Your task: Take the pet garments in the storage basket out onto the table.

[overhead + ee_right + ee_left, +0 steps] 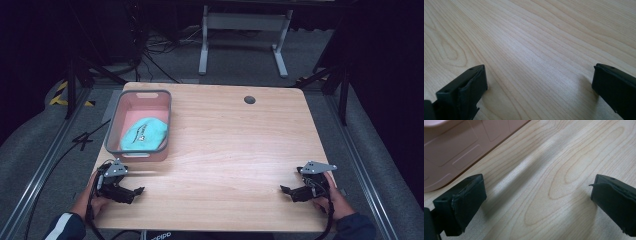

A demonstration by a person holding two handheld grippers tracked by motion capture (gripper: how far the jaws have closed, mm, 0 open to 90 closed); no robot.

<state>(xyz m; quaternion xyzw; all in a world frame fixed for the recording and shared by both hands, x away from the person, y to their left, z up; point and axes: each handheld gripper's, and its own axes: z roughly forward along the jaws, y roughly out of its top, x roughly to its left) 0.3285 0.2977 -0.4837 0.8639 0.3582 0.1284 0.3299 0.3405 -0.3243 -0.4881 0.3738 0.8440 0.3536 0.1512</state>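
A pink basket with a grey rim (113, 126) stands at the table's left, and a teal cloth (145, 136) lies bunched inside it. My left gripper (136, 191) rests low on the wood just in front of the basket, held by a hand at the near left corner. Its jaws stand wide apart over bare wood in the left gripper view (537, 195), with the basket's pink wall (454, 152) close at the upper left. My right gripper (285, 190) lies near the table's front right, pointing left. Its jaws are also wide apart with nothing between them (539, 80).
The wooden table (225, 145) has a round cable hole (249, 99) near its far edge. Beyond it stand a white desk frame (245, 35) and cables on the grey floor. Dark metal rails run along both sides of the table.
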